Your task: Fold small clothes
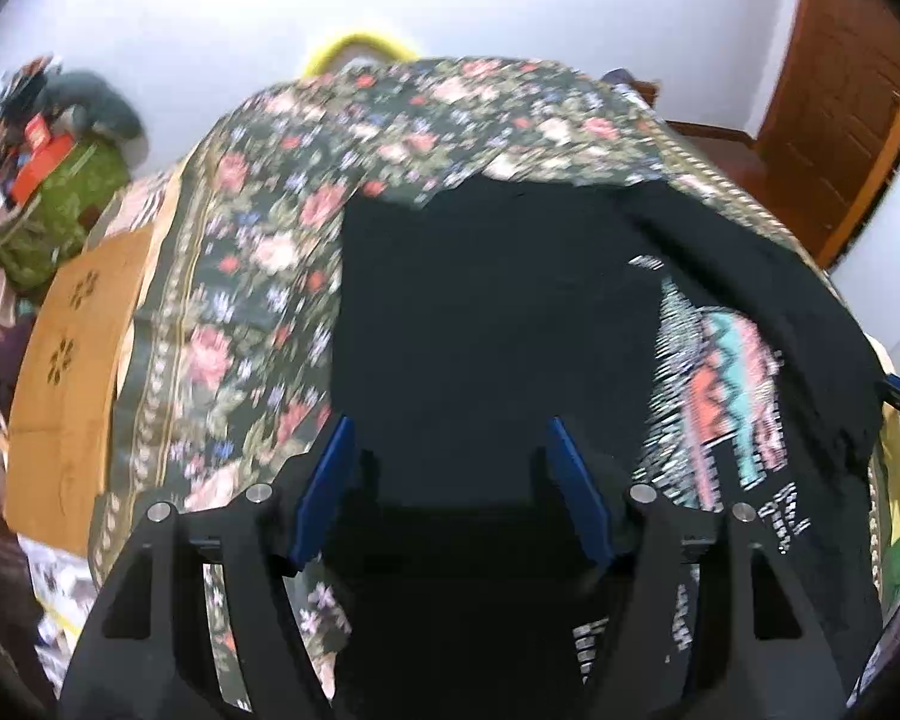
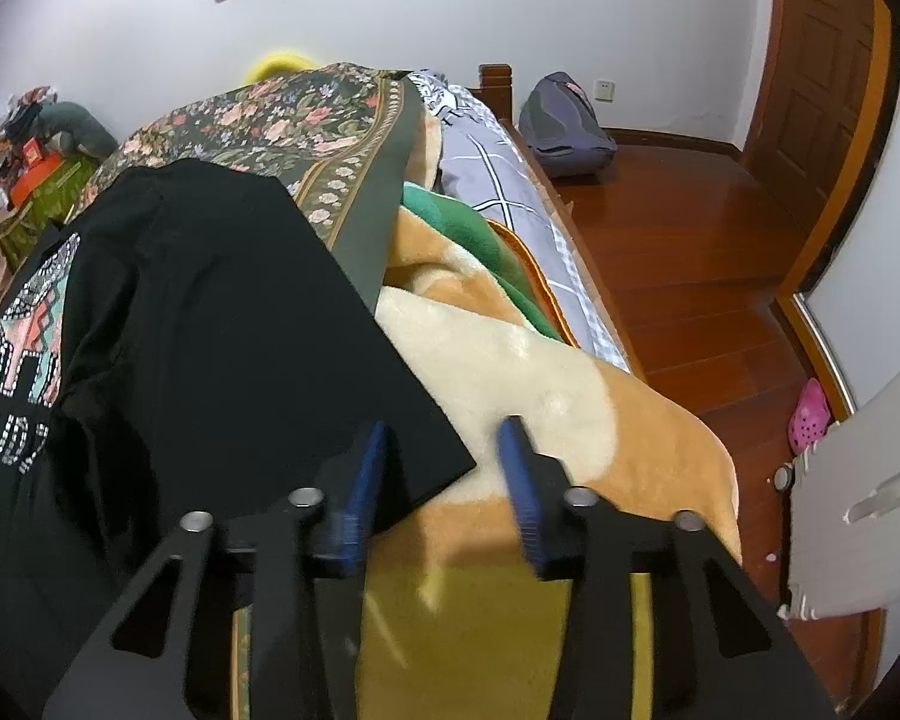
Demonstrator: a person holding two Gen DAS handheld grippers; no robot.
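White walls and a brown wooden door [image 2: 822,84] frame a bed [image 2: 546,222] spread with a dark floral cover [image 1: 258,252]; black T-shirt [image 1: 480,312] with a colourful print [image 1: 720,384] lies flat on that floral cover, its near right corner reaching over a cream-and-tan blanket [image 2: 528,360] just right of the cover; left hand-held gripper [image 1: 450,426] hangs over the shirt's near edge, blue pads [image 1: 330,480] spread wide, nothing pinched, released; right hand-held gripper [image 2: 444,426] sits at the shirt's near right corner, left pad [image 2: 366,468] over the black cloth, right pad over the blanket, corner lying between them, gap visible, not clenched on it; picture from the left one is blurred; backpack [image 2: 564,120] on the wood floor [image 2: 690,252] right of the bed; pink shoe [image 2: 807,414] near the door side.
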